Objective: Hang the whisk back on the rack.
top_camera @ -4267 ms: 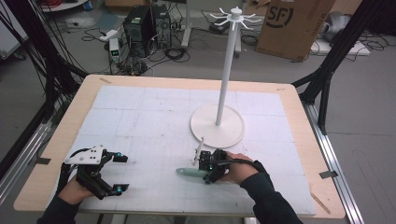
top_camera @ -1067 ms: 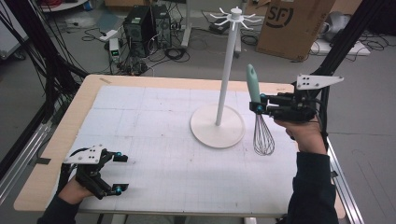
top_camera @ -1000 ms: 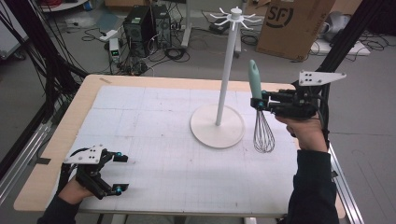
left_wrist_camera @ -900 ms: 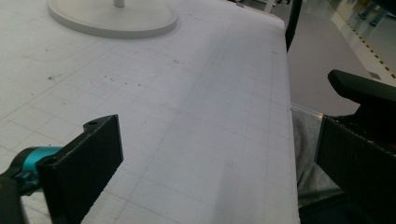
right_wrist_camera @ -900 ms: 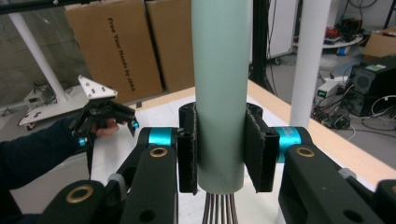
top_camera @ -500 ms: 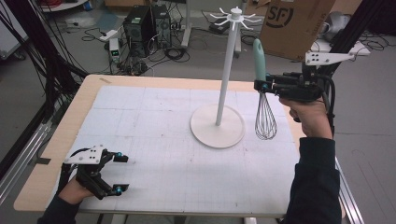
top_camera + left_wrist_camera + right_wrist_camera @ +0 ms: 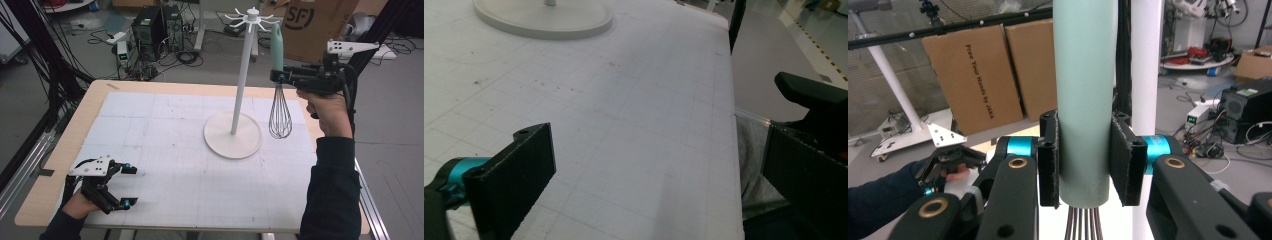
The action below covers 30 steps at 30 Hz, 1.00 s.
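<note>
work in hand: hanging a whisk (image 7: 278, 85) on a tall white stand (image 7: 241, 75) that rises from the middle of the bench (image 7: 150, 125).
done so far: the whisk is off the bench and held upright in the air, handle up, wire head down, just right of the stand's pole and near its top.
left to do: by my judgement, the handle end has yet to reach one of the short arms at the stand's crown; nothing hangs there.
right tongs (image 7: 278, 76): closed on the whisk's handle, a pad pressed on either side, seen close up in the right gripper view (image 7: 1083, 165).
left tongs (image 7: 129, 186): open and empty, resting low at the near left corner of the bench; wide gap between the jaws in the left gripper view (image 7: 649, 175).
whisk: smooth, matt, pale green round handle; thin bright metal wires bowed into a balloon shape.
stand: slim white pole on a flat round base, with a ring of small spokes on top.
bench: pale wood edge under a white mat ruled with a faint grid, lightly speckled.
</note>
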Each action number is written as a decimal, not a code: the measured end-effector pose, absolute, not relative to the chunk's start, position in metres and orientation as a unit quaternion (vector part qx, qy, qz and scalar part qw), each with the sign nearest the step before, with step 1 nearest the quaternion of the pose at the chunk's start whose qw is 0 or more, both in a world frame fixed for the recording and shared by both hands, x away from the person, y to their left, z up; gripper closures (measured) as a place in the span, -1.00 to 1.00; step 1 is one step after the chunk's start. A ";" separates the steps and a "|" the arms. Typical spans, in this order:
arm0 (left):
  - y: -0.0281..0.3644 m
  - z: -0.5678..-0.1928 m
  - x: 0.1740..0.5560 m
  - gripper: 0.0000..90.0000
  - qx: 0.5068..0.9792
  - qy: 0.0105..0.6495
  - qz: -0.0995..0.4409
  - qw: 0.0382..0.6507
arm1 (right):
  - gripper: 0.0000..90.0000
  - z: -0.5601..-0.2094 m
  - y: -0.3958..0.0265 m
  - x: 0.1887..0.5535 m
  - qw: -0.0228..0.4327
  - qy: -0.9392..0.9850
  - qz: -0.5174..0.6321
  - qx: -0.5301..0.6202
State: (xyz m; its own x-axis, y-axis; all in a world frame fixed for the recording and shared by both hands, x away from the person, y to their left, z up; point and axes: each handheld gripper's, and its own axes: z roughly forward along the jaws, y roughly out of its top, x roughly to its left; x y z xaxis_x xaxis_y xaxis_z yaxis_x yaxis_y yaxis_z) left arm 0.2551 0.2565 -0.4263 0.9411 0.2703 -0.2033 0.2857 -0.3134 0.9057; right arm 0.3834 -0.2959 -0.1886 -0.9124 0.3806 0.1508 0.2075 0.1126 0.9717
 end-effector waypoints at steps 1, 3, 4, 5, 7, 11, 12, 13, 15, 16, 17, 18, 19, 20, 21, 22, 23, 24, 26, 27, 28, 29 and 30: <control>0.257 -0.426 0.255 -0.96 0.810 0.171 -0.006 0.560 | 0.53 -0.189 -0.295 0.384 0.069 0.742 0.637 0.197; 0.257 -0.426 0.255 -0.96 0.810 0.170 -0.006 0.561 | 0.53 -0.189 -0.294 0.385 0.067 0.743 0.636 0.200; 0.257 -0.426 0.255 -0.96 0.810 0.171 -0.005 0.562 | 0.53 -0.190 -0.294 0.387 0.066 0.744 0.634 0.200; 0.257 -0.426 0.255 -0.96 0.810 0.169 -0.005 0.562 | 0.53 -0.190 -0.293 0.387 0.066 0.746 0.632 0.201; 0.257 -0.425 0.255 -0.96 0.810 0.169 -0.005 0.562 | 0.53 -0.191 -0.294 0.389 0.063 0.746 0.629 0.209; 0.257 -0.426 0.255 -0.96 0.810 0.169 -0.005 0.561 | 0.53 -0.192 -0.292 0.391 0.060 0.746 0.631 0.205; 0.257 -0.426 0.255 -0.96 0.810 0.169 -0.004 0.561 | 0.53 -0.192 -0.291 0.392 0.062 0.746 0.631 0.205; 0.257 -0.426 0.255 -0.96 0.810 0.169 -0.005 0.561 | 0.53 -0.192 -0.290 0.393 0.061 0.747 0.628 0.208; 0.257 -0.425 0.255 -0.96 0.810 0.169 -0.005 0.562 | 0.53 -0.193 -0.289 0.395 0.059 0.749 0.626 0.210; 0.257 -0.425 0.255 -0.96 0.808 0.171 -0.006 0.563 | 0.53 -0.193 -0.288 0.396 0.060 0.749 0.625 0.210; 0.258 -0.425 0.255 -0.96 0.808 0.171 -0.005 0.563 | 0.53 -0.193 -0.287 0.396 0.059 0.748 0.627 0.209; 0.258 -0.425 0.255 -0.96 0.808 0.171 -0.004 0.564 | 0.53 -0.193 -0.287 0.396 0.058 0.749 0.626 0.209; 0.258 -0.425 0.255 -0.96 0.808 0.170 -0.005 0.564 | 0.53 -0.193 -0.286 0.397 0.058 0.750 0.624 0.209; 0.258 -0.425 0.255 -0.96 0.808 0.171 -0.003 0.564 | 0.53 -0.193 -0.285 0.398 0.061 0.751 0.623 0.208; 0.258 -0.425 0.256 -0.96 0.807 0.172 -0.002 0.565 | 0.53 -0.193 -0.284 0.398 0.058 0.753 0.620 0.214; 0.259 -0.424 0.255 -0.96 0.806 0.173 -0.003 0.566 | 0.53 -0.194 -0.283 0.399 0.062 0.753 0.620 0.212; 0.259 -0.424 0.256 -0.96 0.805 0.174 0.000 0.568 | 0.53 -0.194 -0.283 0.399 0.057 0.752 0.620 0.215; 0.259 -0.424 0.256 -0.96 0.804 0.173 0.000 0.569 | 0.53 -0.194 -0.282 0.400 0.060 0.752 0.621 0.214; 0.260 -0.424 0.256 -0.96 0.802 0.177 0.001 0.570 | 0.53 -0.195 -0.281 0.401 0.058 0.752 0.621 0.214; 0.260 -0.424 0.256 -0.96 0.802 0.177 0.002 0.571 | 0.53 -0.195 -0.281 0.401 0.059 0.752 0.622 0.212; 0.260 -0.424 0.256 -0.96 0.802 0.177 0.004 0.571 | 0.53 -0.195 -0.280 0.401 0.060 0.751 0.622 0.212; 0.260 -0.424 0.256 -0.96 0.802 0.177 0.004 0.571 | 0.53 -0.195 -0.279 0.402 0.061 0.752 0.622 0.211; 0.260 -0.424 0.257 -0.96 0.802 0.178 0.004 0.571 | 0.53 -0.196 -0.279 0.402 0.061 0.751 0.623 0.211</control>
State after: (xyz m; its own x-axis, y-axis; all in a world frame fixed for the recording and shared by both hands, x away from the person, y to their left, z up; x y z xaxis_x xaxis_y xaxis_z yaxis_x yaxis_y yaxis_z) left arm 0.2567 0.2601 -0.4237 0.9368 0.2891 -0.1969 0.2806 -0.2850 0.9165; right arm 0.4015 -0.2785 -0.1955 -0.9033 0.3930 0.1722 0.2421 0.1354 0.9608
